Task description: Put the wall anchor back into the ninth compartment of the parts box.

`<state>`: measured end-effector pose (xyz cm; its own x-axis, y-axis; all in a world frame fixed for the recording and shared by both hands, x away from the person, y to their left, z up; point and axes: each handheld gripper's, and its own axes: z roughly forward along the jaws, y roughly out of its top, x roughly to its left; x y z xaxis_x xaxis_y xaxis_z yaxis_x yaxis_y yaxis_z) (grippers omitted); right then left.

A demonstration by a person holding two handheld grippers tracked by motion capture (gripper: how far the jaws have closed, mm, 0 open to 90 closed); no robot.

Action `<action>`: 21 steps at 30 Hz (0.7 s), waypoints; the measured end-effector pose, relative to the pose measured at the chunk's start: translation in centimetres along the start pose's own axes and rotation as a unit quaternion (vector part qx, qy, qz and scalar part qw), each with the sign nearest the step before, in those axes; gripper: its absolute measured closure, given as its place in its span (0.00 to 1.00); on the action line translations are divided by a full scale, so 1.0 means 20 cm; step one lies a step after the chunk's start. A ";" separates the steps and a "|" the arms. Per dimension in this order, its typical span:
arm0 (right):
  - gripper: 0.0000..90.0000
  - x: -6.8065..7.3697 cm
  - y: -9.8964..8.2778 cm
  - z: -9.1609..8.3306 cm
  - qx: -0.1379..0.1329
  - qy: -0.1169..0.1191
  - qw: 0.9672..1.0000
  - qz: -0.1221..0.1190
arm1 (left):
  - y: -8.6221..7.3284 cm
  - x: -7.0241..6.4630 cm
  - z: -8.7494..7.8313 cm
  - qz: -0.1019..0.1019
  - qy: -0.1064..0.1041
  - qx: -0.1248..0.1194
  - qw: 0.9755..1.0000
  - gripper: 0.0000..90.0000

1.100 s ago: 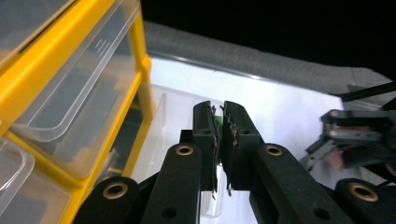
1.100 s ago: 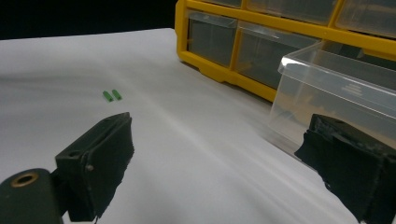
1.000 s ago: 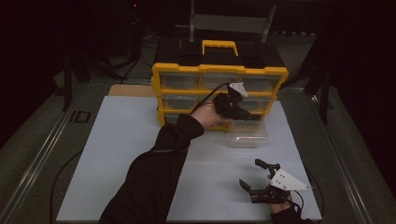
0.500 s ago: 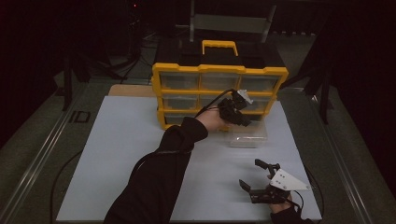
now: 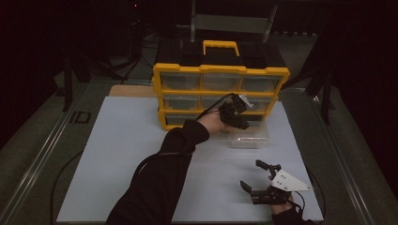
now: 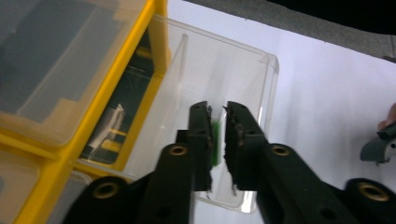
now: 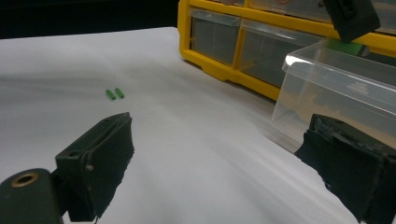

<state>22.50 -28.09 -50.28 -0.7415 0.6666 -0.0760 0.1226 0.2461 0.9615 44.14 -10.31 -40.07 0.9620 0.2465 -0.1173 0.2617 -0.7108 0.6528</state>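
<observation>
The left tongs (image 6: 217, 135) hang over the clear drawer (image 6: 219, 88) pulled out of the yellow organizer (image 5: 220, 93), their jaws just opening, a small green piece (image 6: 215, 144) between them. The right tongs (image 5: 259, 177) rest apart on the desk (image 5: 117, 154), nearer the person than the drawer.

High view looks forward and down over the mat (image 5: 122, 154); left gripper view sits close above the clear drawer (image 6: 224, 79), right gripper view low and level, both sharing drawer and yellow cabinet (image 7: 224, 70).
</observation>
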 end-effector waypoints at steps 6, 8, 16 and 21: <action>0.09 0.00 0.00 0.00 0.000 -0.001 1.000 0.000 | 0.00 -0.01 -0.04 -0.002 0.000 -0.012 1.000 0.56; 0.09 0.00 0.00 0.00 0.001 0.000 1.000 0.000 | -0.01 -0.02 -0.05 -0.002 -0.003 -0.010 1.000 0.43; 0.09 0.00 0.00 0.00 0.003 -0.002 1.000 -0.002 | -0.05 -0.04 -0.11 0.005 -0.036 -0.018 0.999 0.09; 0.09 0.00 0.00 0.01 0.005 -0.002 1.000 -0.002 | -0.08 -0.04 -0.15 0.004 -0.034 -0.021 0.999 0.02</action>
<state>22.52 -27.96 -50.32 -0.7399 0.6677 -0.0816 0.1255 0.2563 0.9584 42.77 -7.29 -38.80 0.9674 0.1948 -0.1621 0.2524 -0.6836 0.6849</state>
